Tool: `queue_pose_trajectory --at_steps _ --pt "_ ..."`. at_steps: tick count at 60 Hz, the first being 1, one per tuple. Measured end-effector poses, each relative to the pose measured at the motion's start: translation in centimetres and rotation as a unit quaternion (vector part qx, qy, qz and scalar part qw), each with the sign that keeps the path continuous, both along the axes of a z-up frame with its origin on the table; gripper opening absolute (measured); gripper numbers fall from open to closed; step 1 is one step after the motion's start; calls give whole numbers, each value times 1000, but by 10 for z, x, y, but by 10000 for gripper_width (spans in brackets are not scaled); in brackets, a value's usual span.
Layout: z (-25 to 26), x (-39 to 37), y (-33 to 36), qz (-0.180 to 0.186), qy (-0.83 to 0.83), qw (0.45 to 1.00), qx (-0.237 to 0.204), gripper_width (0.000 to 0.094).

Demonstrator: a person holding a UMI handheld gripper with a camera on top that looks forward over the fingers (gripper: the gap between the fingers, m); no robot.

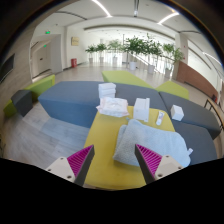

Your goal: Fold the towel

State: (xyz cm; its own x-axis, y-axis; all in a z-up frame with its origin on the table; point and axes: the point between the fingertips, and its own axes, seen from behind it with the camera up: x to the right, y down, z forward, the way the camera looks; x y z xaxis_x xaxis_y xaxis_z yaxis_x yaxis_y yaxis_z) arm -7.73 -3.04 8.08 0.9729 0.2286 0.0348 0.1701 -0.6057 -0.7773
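Note:
A crumpled pale blue-white towel (148, 143) lies on a yellow table surface (105, 135), just ahead of my right finger and partly beside it. My gripper (115, 160) is open above the yellow surface, with nothing between the magenta pads (80, 160). The right pad (149, 157) is close to the towel's near edge. A stack of folded white towels (108, 98) sits further back on the yellow surface, with another small white cloth (142, 108) to its right.
Blue-grey table sections (65, 100) flank the yellow strip on both sides. A small white item (177, 112) rests on the right blue section. Potted plants (135, 48) and a long hall lie beyond.

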Motion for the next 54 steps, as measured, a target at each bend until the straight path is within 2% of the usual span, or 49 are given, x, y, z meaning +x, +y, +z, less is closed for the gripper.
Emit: queue_pose_trajectory --at_steps 7,8,14,16,19,21,24,25,28,29,30,31,33,37,45,54 --pt "-34 21 55 -27 -20 999 4 846" --pt "-29 20 44 -32 -22 999 7 848" --pt "-69 31 96 -35 -36 999 9 810" --pt "-80 32 96 -35 -42 999 2 753" --pt "-103 35 97 -30 -51 998 -17 611" --pt "-99 32 102 -26 -44 999 3 579" --pt "-100 32 100 -20 -47 999 8 489" --pt "-100 33 100 -20 -51 998 9 505" --pt "-97 40 99 -24 -63 998 17 372" --pt "-97 43 100 -28 -67 997 19 251" --pt "-97 47 101 -33 -72 997 21 220" --pt "-96 51 103 -37 -77 996 24 104" --pt "-96 53 104 -40 -75 996 27 53" --pt "-95 53 104 -38 -73 996 25 14" --pt "-67 54 104 -41 -30 998 37 12" --pt "2 101 103 -79 37 994 72 11"
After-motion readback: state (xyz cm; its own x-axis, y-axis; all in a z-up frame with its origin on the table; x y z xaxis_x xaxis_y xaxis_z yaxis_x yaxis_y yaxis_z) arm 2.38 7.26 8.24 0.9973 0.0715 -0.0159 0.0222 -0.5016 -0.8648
